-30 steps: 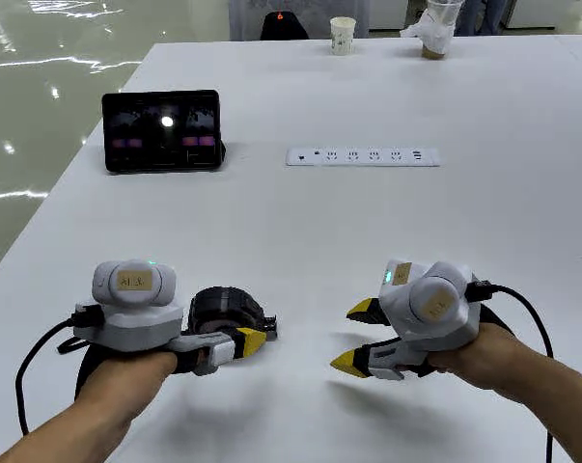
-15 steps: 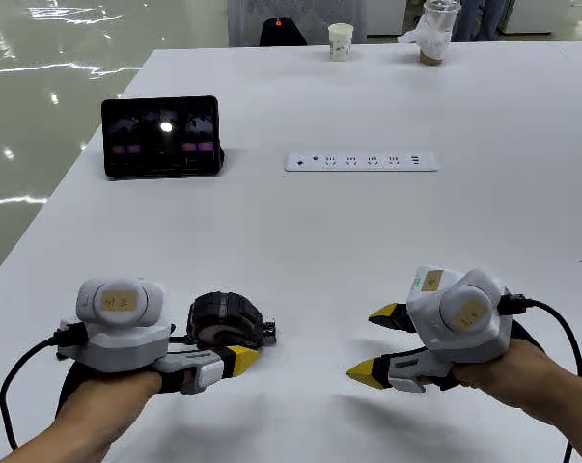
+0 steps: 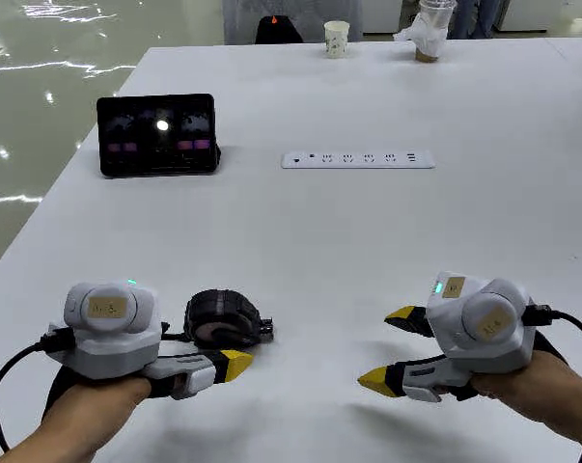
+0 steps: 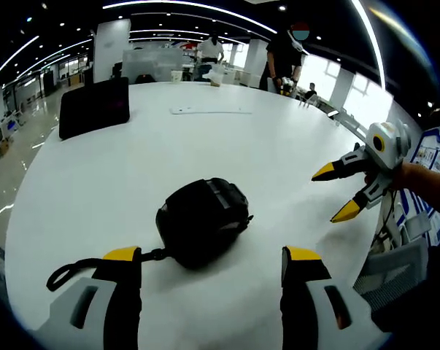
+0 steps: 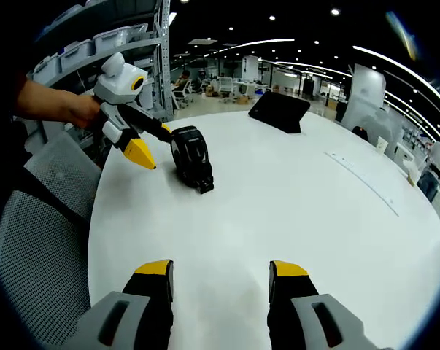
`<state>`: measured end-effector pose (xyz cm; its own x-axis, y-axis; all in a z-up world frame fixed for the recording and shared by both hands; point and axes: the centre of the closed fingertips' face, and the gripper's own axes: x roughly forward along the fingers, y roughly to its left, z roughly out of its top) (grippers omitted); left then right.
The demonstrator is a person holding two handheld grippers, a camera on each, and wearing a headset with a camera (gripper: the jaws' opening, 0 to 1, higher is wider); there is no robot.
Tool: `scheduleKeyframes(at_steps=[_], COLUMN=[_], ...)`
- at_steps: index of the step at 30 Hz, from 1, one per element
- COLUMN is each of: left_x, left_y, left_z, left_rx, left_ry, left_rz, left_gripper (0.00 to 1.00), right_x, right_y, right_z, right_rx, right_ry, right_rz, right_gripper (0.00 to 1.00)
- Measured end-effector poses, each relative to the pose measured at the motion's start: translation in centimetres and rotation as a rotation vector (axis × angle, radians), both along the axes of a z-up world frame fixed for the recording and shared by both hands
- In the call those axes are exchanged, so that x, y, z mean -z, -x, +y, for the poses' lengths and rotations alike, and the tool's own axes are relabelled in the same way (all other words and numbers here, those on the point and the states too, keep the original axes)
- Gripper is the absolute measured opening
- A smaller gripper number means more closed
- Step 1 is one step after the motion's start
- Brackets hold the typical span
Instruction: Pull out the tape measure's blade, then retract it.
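Head view, black tape measure (image 3: 223, 320) on white surface (image 3: 319, 251) at the open left hand-held gripper (image 3: 235, 347) tips, right hand-held gripper (image 3: 387, 347) open, well apart, left gripper view, tape measure just ahead of spread jaws, right gripper view, jaws parted, empty.

A white tabletop (image 3: 368, 260) fills most of the head view. A black tape measure (image 3: 223, 318) sits on it at lower left, its wrist loop (image 4: 66, 271) trailing on the surface. A dark tablet (image 3: 157, 133) stands propped at upper left, and a white power strip (image 3: 357, 159) lies flat near the centre. At the top edge stand a paper cup (image 3: 337, 39) and a second cup (image 3: 429, 29) with something white around it.
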<state>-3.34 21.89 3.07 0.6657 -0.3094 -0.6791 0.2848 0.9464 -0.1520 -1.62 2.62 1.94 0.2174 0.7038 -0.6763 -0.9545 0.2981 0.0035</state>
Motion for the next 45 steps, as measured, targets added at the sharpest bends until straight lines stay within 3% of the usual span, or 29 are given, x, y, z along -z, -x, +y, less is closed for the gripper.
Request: scheduleKeyframes(at_steps=[16,38,45], left_x=[0.1,-0.2,-0.9], left_y=[0.8,1.7,1.6], left_z=[0.1,-0.3,-0.5], left_rx=[0.052,0.099,0.123], left_ry=[-0.014,0.003,-0.01], left_rz=[-0.034,-0.079,-0.123], left_gripper=[0.78,0.81,0.84], right_x=[-0.2,-0.6,-1.3], right_y=[0.6,1.2,1.0], right_z=[-1.1,-2.9,-2.8], right_rx=[0.048,0.115,0.128], right_ry=[-0.035,-0.092,-0.13], right_rz=[0.008,0.014,0.004], right_gripper=[0.56,0.65,0.71])
